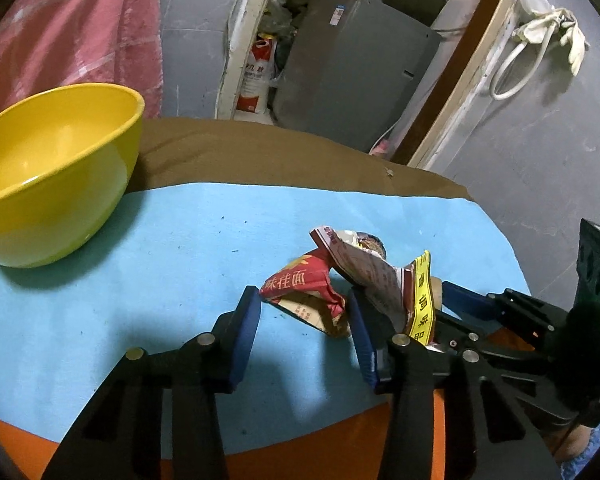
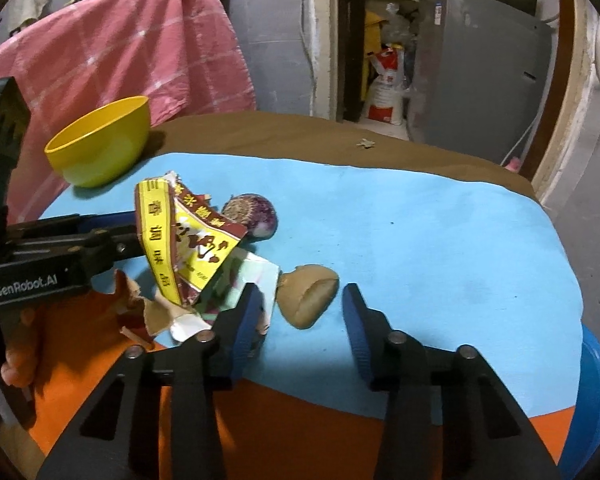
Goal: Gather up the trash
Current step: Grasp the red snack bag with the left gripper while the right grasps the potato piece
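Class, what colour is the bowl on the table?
The bowl is plain yellow, inside and out; it shows best in the left wrist view.

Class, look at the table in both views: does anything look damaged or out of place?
Yes. The torn wrappers lie crumpled in a heap on the blue mat, with ripped cardboard edges showing. A brown lump and a purple round thing sit loose beside them.
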Tool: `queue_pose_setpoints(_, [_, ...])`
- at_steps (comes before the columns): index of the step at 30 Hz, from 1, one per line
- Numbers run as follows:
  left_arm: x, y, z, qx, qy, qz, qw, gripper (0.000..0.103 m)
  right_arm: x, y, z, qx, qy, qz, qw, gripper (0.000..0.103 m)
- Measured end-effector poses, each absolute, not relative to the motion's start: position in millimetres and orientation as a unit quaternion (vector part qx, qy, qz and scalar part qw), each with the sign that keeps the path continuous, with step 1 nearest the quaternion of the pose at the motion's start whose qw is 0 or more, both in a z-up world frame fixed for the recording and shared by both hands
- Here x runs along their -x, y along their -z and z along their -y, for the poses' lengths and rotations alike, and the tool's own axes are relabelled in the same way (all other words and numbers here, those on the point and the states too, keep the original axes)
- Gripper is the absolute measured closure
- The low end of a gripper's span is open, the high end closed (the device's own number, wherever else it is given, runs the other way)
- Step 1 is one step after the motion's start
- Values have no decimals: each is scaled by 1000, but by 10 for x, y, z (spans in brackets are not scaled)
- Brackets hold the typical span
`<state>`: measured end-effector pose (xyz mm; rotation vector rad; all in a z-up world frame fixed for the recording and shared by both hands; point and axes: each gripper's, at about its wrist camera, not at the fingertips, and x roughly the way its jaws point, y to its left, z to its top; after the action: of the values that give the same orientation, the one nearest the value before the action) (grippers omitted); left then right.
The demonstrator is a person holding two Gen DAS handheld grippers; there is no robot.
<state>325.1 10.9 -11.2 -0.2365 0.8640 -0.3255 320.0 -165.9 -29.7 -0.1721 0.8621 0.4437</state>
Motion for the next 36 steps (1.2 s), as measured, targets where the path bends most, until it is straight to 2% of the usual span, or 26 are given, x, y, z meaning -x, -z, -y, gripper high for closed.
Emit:
queue_pose_setpoints(5, [-3221, 107, -83, 115, 156, -408, 892, 66, -3213, 292, 1667, 72, -212, -410, 884, 78])
queue_pose_setpoints(8, [-3214, 114, -81, 118, 156, -406, 893, 66, -3210, 293, 1677, 70, -213, -408, 885, 79])
queue_pose_setpoints(14, [-3192, 113, -112, 125, 153, -403, 894, 67, -3197, 273, 1696, 70, -210, -400, 889, 88])
queue_pose_setpoints(36, [-3115, 123, -244, 163, 123, -385, 900, 67, -3136, 178, 1858, 24, -186, -358, 915, 90])
